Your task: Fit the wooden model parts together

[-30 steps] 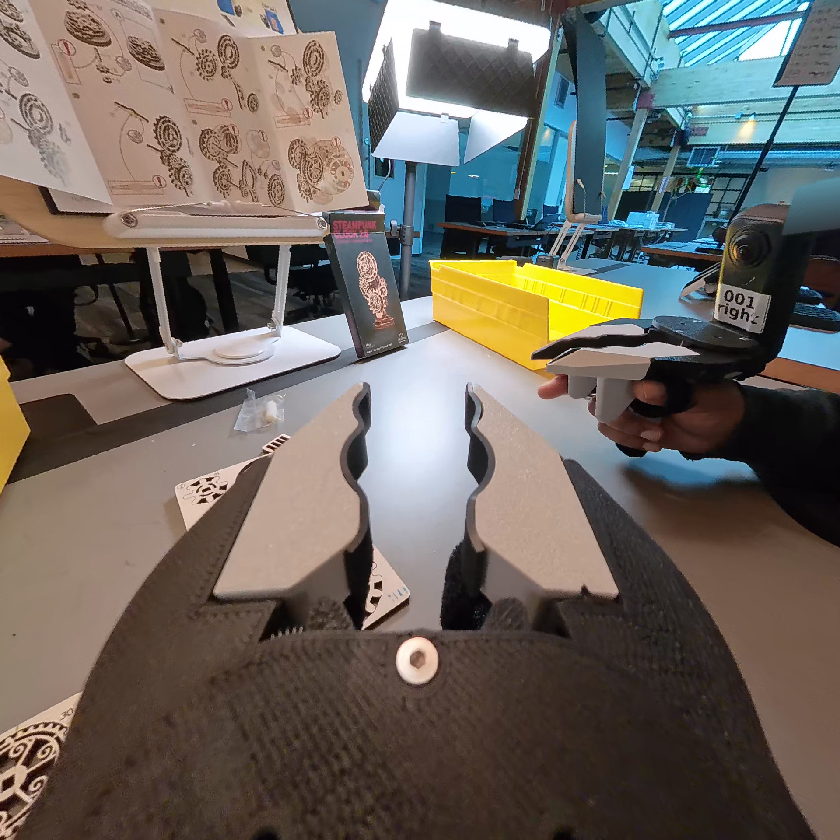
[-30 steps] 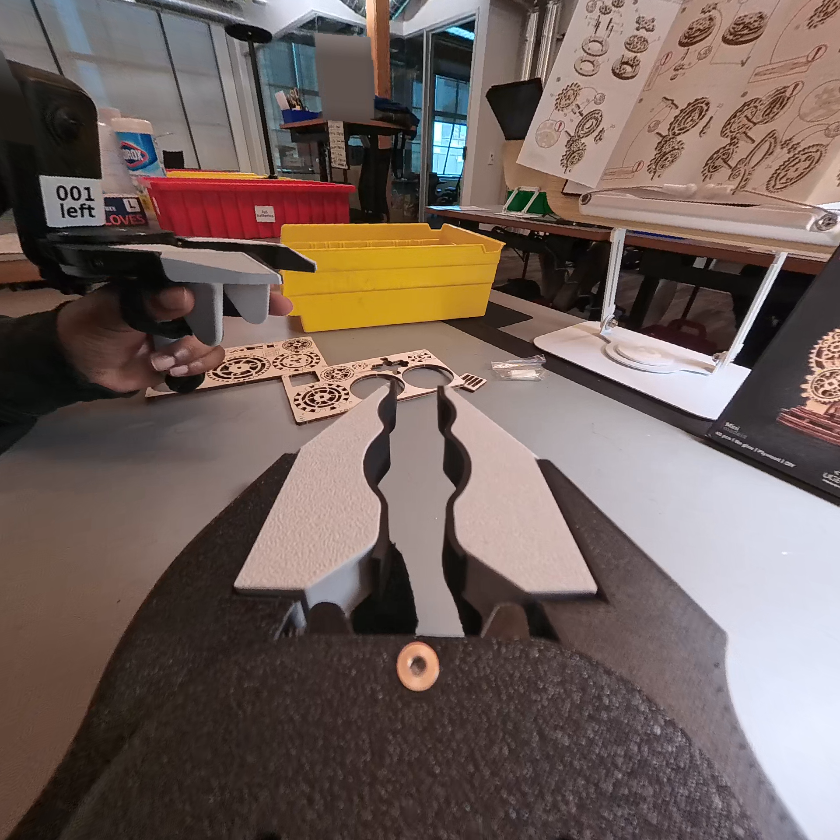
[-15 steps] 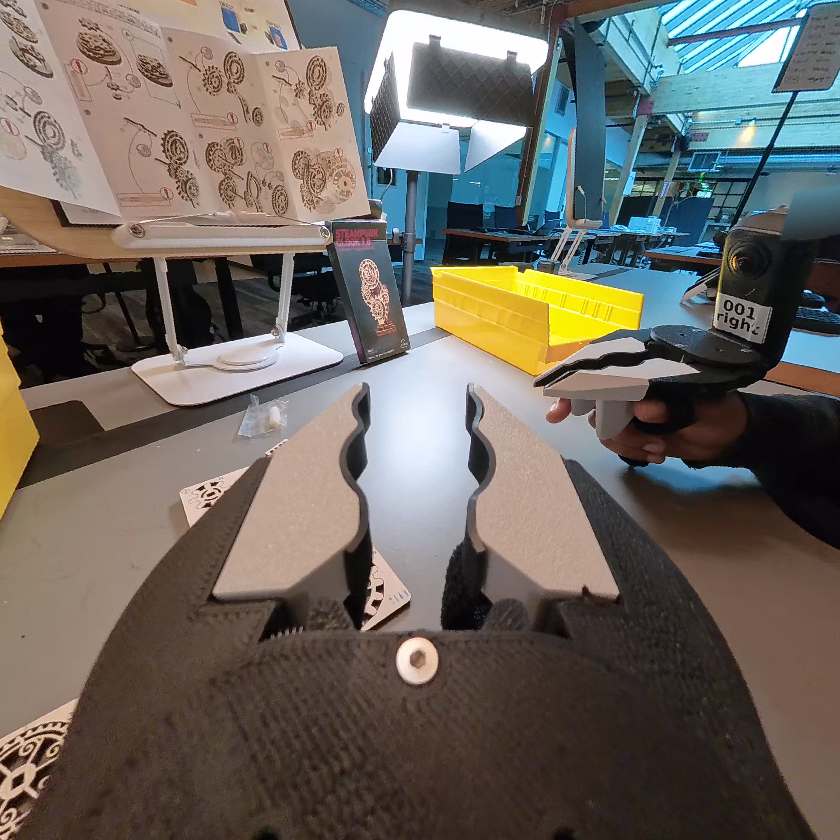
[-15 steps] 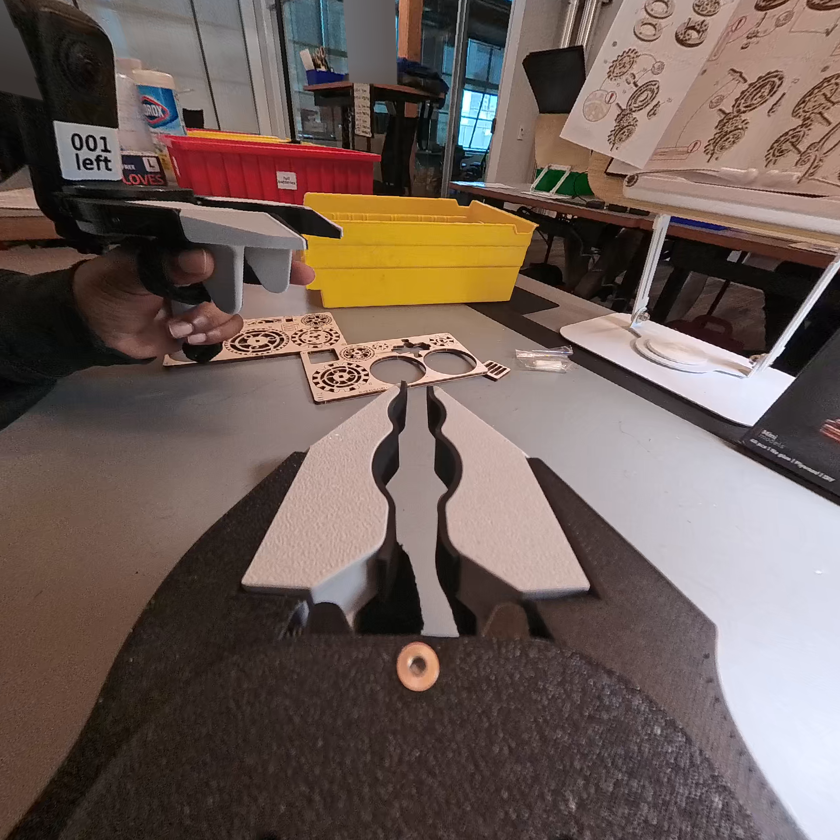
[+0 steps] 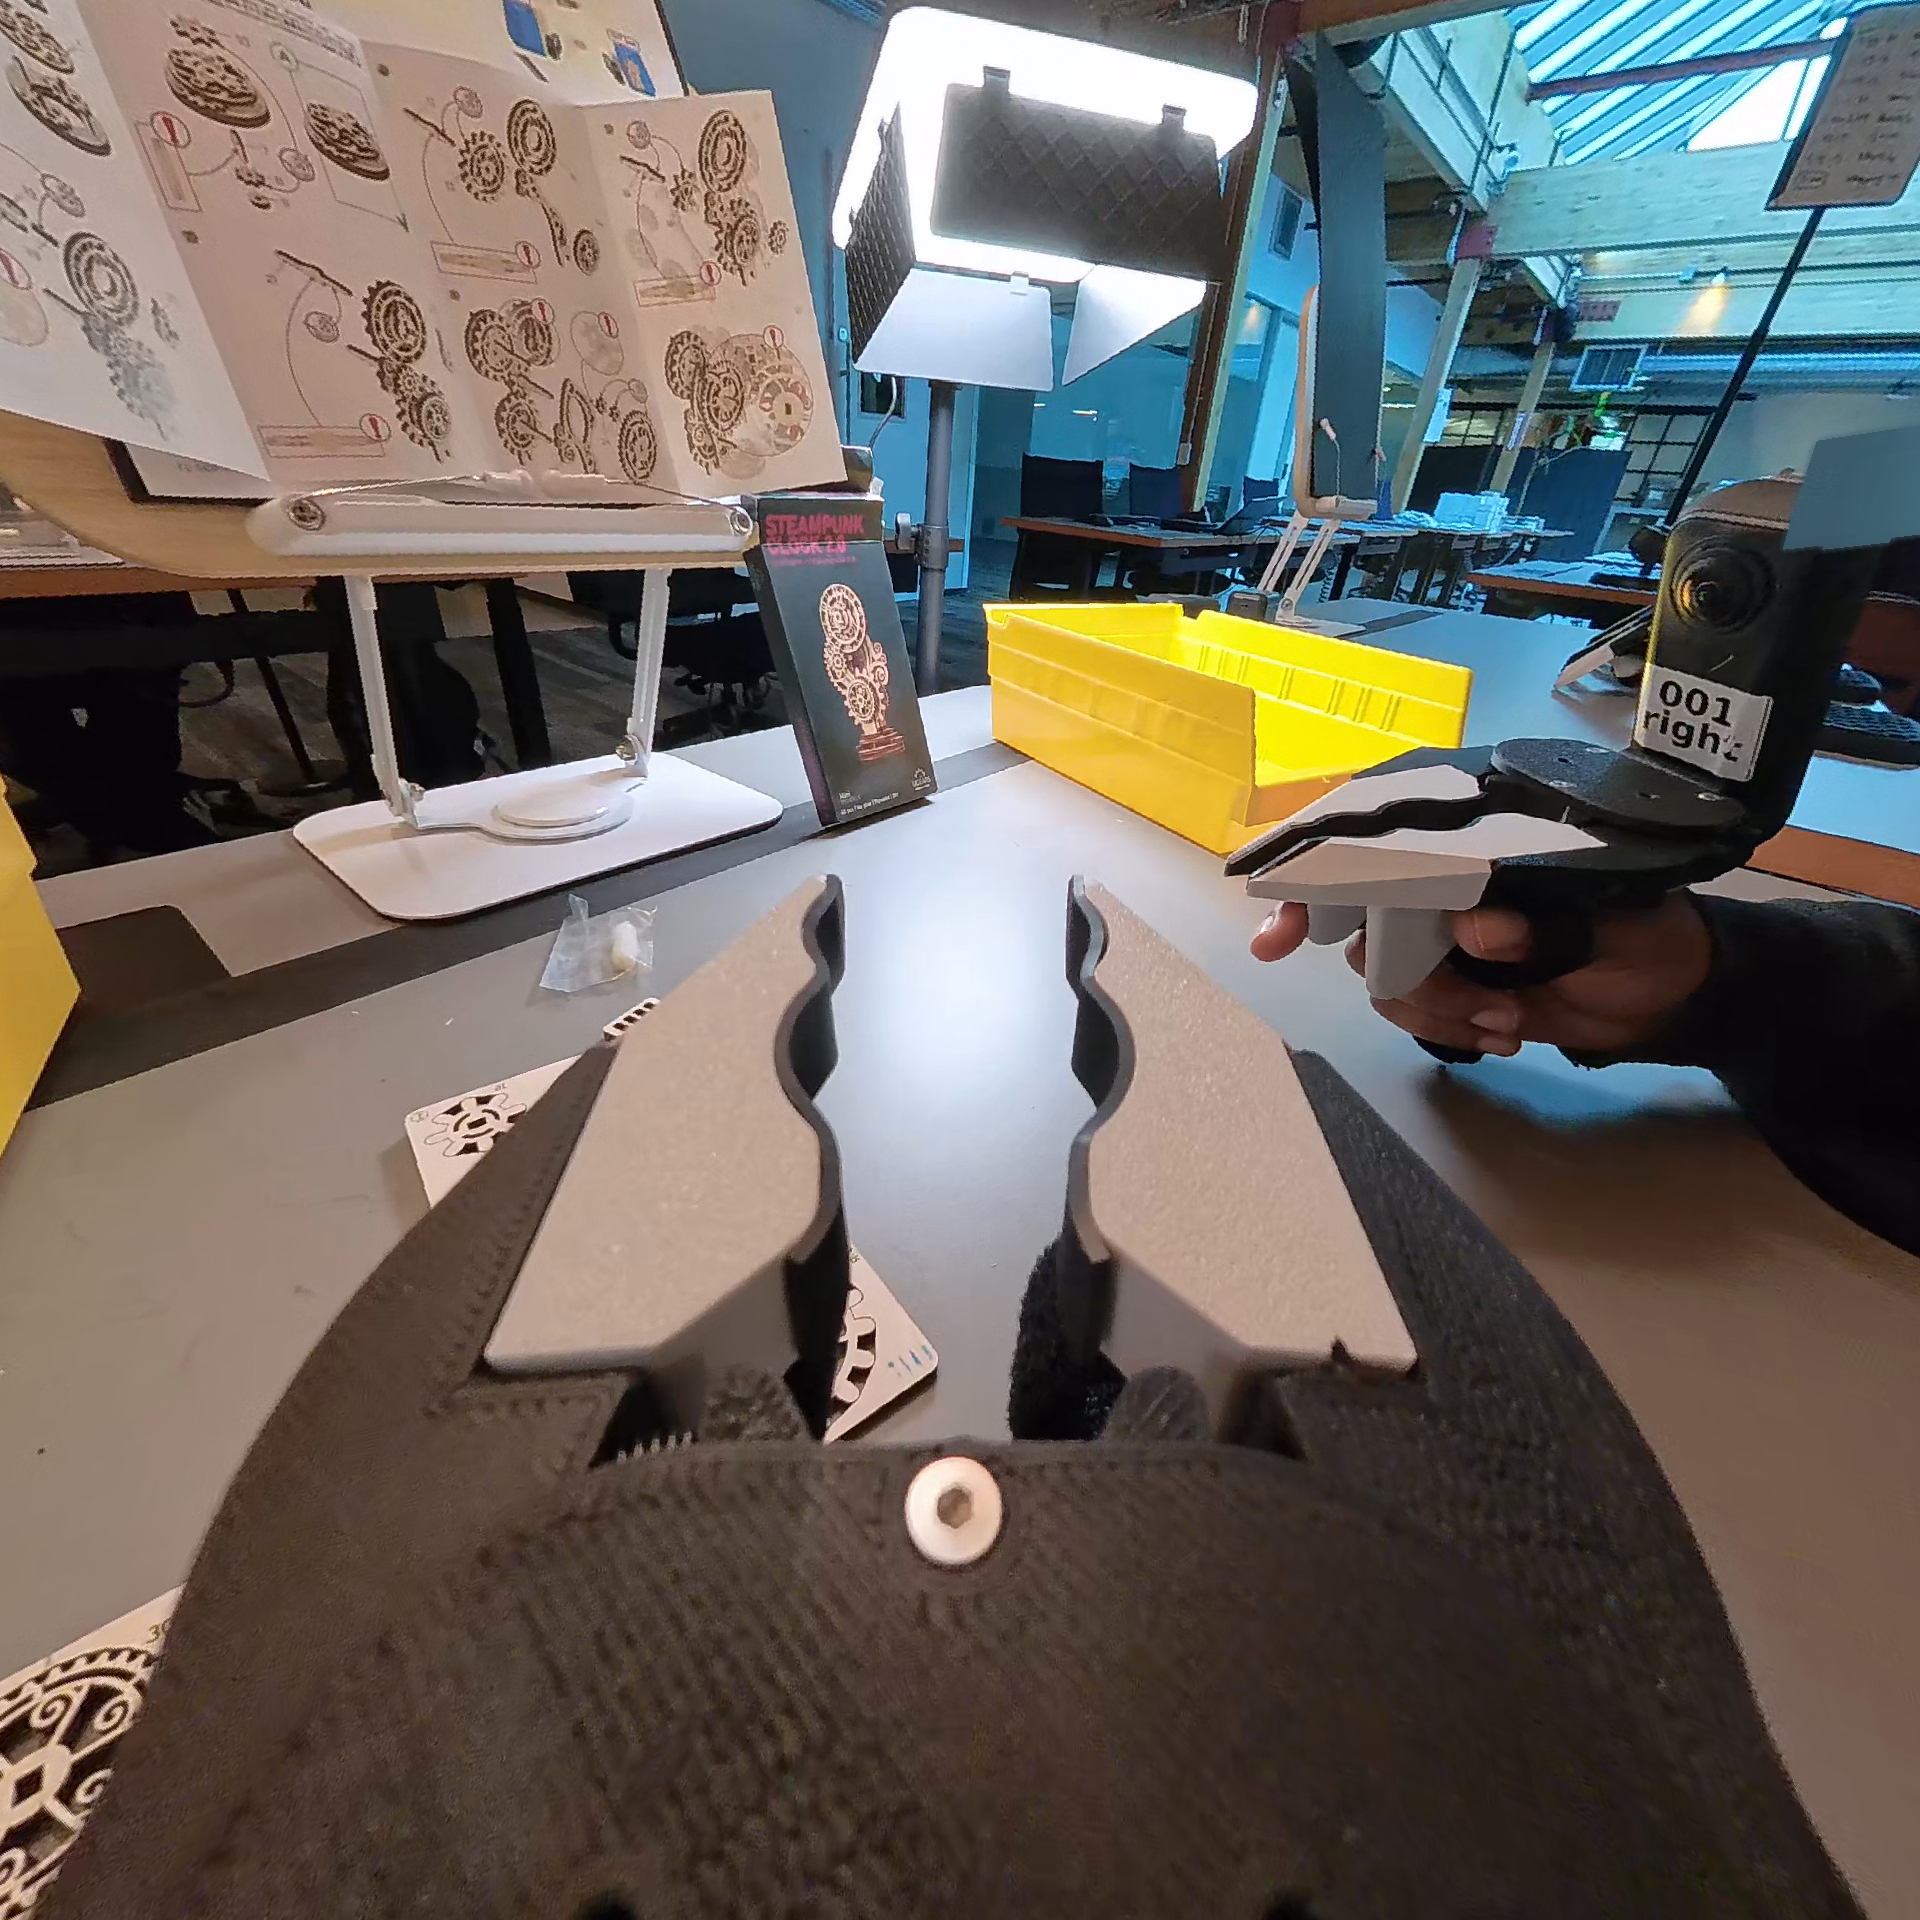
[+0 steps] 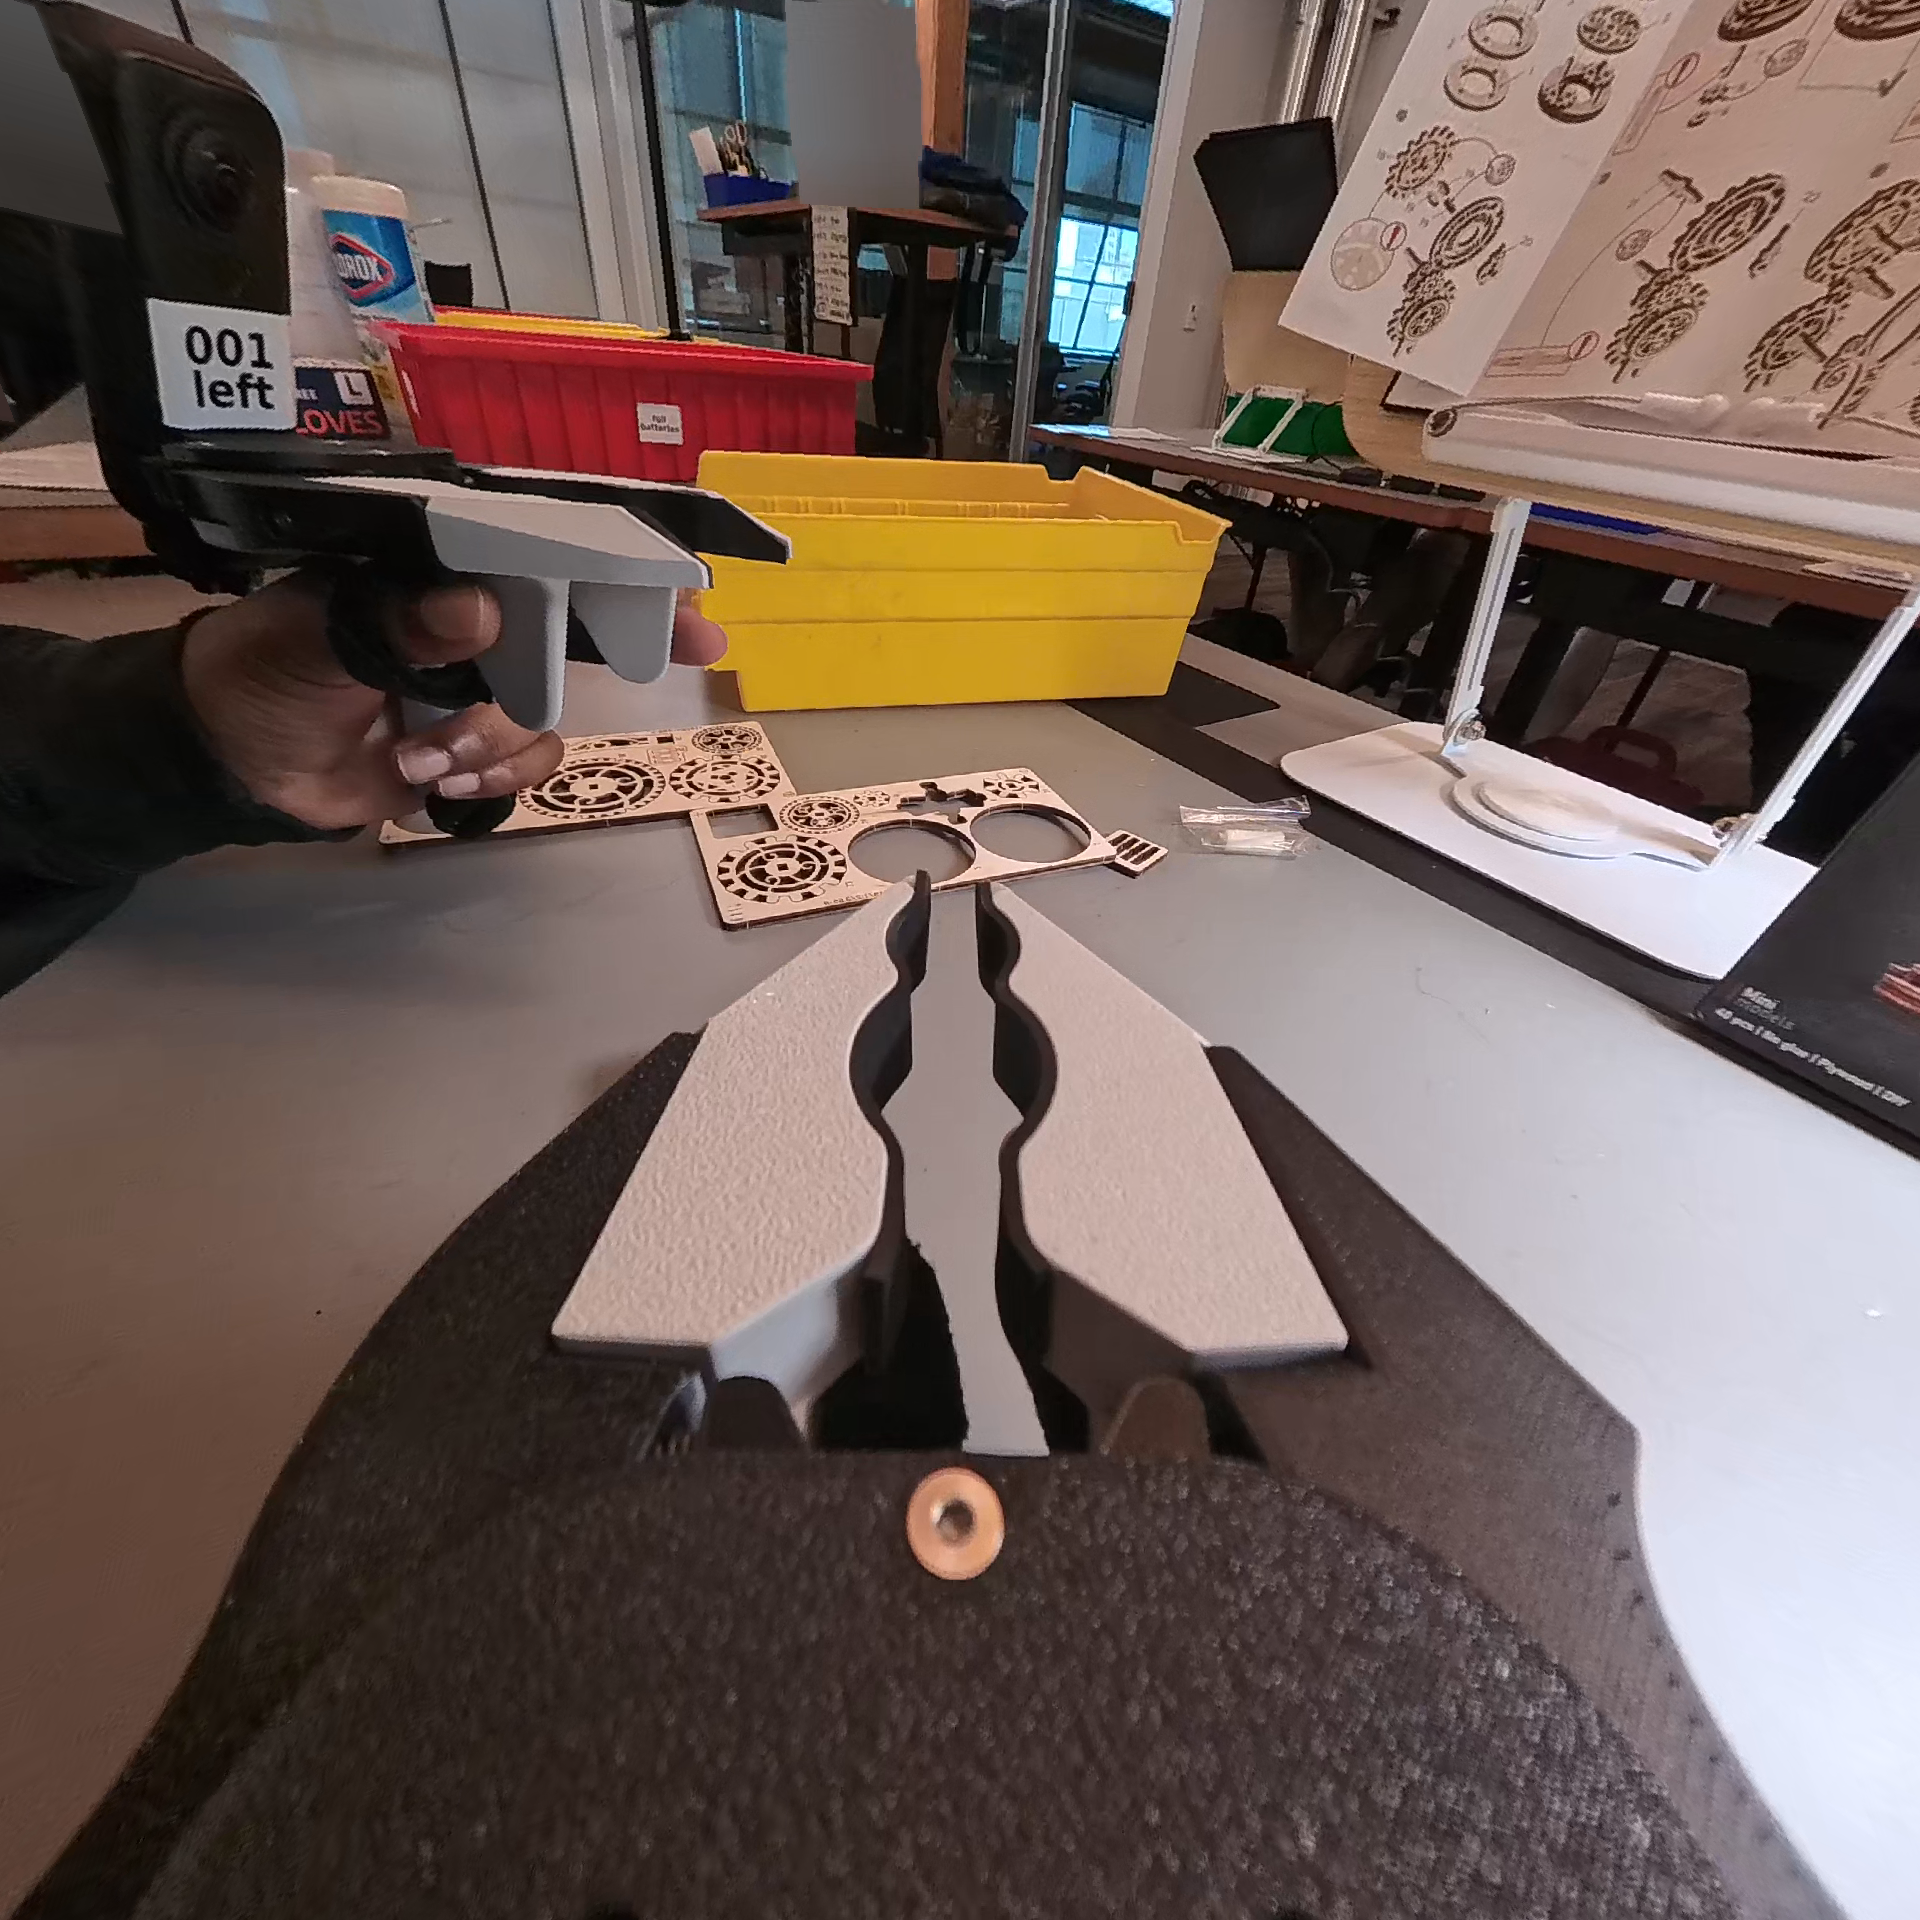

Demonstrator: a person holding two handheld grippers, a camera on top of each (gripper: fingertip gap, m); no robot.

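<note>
Judged as the very start: no part lifted, nothing joined. Left gripper point(image 5: 951, 894) spread wide and empty, hovering above the grey table point(image 5: 260, 1195) over the near-right corner of a pale laser-cut plywood sheet of gear shapes point(image 5: 468, 1127). Right gripper point(image 6: 951, 888) narrowed to a thin slit, tips not quite meeting, clasping nothing, aimed at the near edge of that same sheet with two round holes punched out point(image 6: 779, 868). For a clean start: widen the right fingers before reaching, pin the sheet flat with one gripper near a gear, and push that gear out with the other rather than prying, since such thin fretwork would likely snap along its spokes. Worth checking against the folded paper instruction sheet with gear drawings point(image 5: 416, 260), propped on its white stand at far left. Only in the right wrist view: the whole layout, namely a second fretted plywood sheet point(image 6: 623, 784) farther left, partly behind the hand holding the left gripper, plus a small dark slotted piece point(image 6: 1138, 854) and a clear plastic bag of small white bits point(image 6: 1242, 831) to the right. Only in the left wrist view: the full front of the black upright model box point(image 5: 842, 665) and the right gripper from the side, low above bare table.
</note>
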